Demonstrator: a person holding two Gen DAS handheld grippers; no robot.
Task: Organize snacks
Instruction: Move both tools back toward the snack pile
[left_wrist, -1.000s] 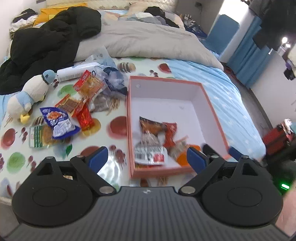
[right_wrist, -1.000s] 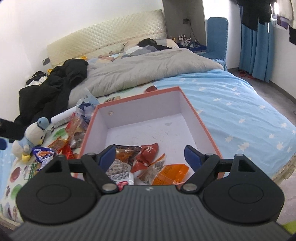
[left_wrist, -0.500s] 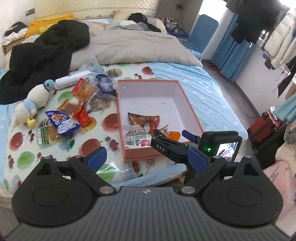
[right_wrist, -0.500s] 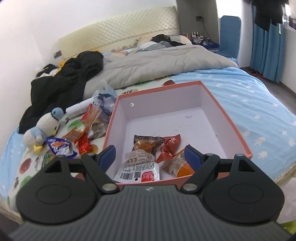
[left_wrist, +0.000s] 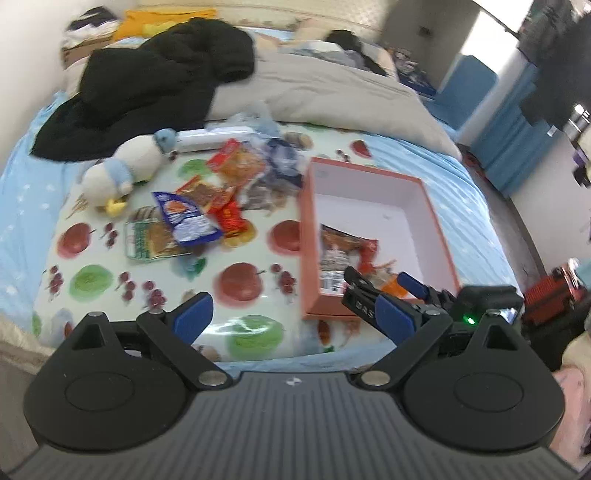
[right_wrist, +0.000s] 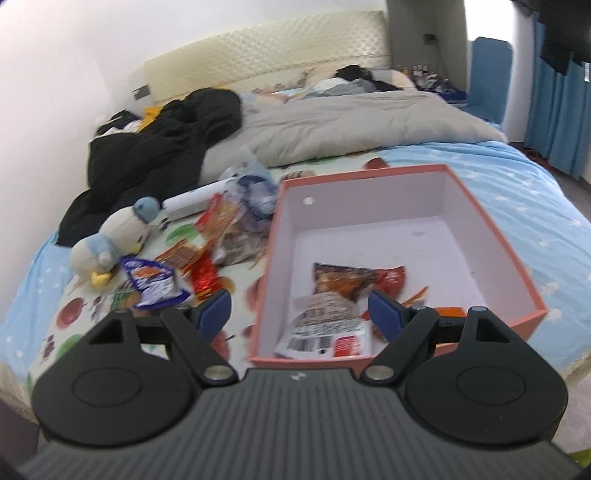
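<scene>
Left wrist view shows the left tongs (left_wrist: 291, 312) standing wide open with nothing between them, and they have pulled back and up from the box (left_wrist: 309, 236): a second ago the box filled the frame just ahead of them, now the whole near edge of the bed (left_wrist: 476, 206) is in sight. The right tongs (left_wrist: 384, 288) have come into this view at the box's near corner, also spread open and empty. From the right wrist camera, those tongs (right_wrist: 299, 308) hang over the near rim of the box (right_wrist: 491, 236), with the white packet (right_wrist: 325, 325) lying on the box floor below them.

So far a small heap sits in the near end of the box: the white packet, a brown packet (right_wrist: 343, 278) and a red one (right_wrist: 391, 275) touching it. The rest of the box is bare. The bulk of the snacks still lies outside on the fruit-print cloth (left_wrist: 240, 280) to the left of the box: a blue packet (left_wrist: 184, 219) on top of a flat clear pack, red and orange packets (left_wrist: 236, 164) behind it, all near the stuffed penguin (left_wrist: 122, 171).

With both tongs free and drawn back, I'd say a drop into the box is finished and the loose pile is next.
</scene>
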